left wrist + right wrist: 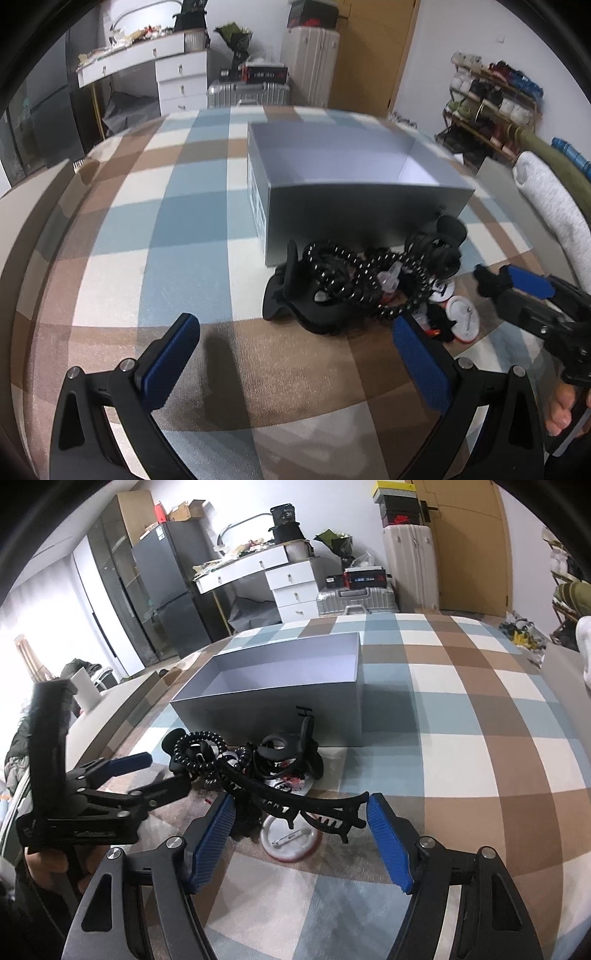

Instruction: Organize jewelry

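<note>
1. Gripping a long black hair claw (295,805) across its length, the right gripper (299,812) has one blue pad at each end of the clip; its jaws stand fairly wide but are clenched on it.
2. That claw hangs just above a white round badge (290,843) with a red rim, which lies flat on the checked cloth (461,738).
3. Beyond it sits a tangled heap of black jewelry (369,284): a beaded chain (351,273), coiled hair ties (201,755) and another black claw clip (295,302).
4. The heap lies just in front of an open grey box (351,192), touching its near wall. Inside the box I can see only bare walls.
5. The left gripper (295,354) hovers over bare cloth to the left of the heap, its jaws released and wide apart with nothing between them; one blue pad is near the heap's edge.
6. A hand (561,410) holds the right gripper's handle at the picture's edge.
7. Behind the cloth stand a white dresser (291,579) and suitcases (354,598).
</note>
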The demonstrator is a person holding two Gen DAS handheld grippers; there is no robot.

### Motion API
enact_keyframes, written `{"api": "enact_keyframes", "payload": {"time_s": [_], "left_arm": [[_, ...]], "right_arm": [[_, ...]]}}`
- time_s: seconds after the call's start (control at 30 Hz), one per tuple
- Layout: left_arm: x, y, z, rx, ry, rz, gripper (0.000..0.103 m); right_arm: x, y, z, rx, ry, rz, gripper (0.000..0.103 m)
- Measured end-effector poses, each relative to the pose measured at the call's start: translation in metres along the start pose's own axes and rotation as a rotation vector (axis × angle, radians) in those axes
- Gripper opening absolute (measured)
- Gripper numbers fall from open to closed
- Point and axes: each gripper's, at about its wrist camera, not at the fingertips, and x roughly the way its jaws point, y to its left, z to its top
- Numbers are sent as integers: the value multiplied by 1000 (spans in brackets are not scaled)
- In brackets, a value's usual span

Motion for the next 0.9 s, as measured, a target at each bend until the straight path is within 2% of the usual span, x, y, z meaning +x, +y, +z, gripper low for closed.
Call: {"api": "enact_keyframes", "payload": {"time_s": [0.07, 0.2, 0.37, 0.4, 0.63, 0.9], "left_arm": [[0, -1, -1, 1, 7, -6, 98], [1, -3, -2, 16, 19, 14, 84], [-3, -4, -2, 20, 6, -1, 60], [-3, -4, -2, 20, 4, -10, 45], [-18, -6, -3, 39, -40, -37, 44], [-40, -14, -2, 119, -68, 8, 44]], "right_arm": [[-2, 0, 0, -1, -2, 1, 73], [-4, 0, 0, 5, -5, 5, 73], [-6, -2, 1, 8, -10, 5, 73], [-6, -2, 1, 10, -10, 3, 73], [-7, -1, 1, 4, -12, 1, 73], [-7, 6, 2, -12, -13, 3, 73]]}}
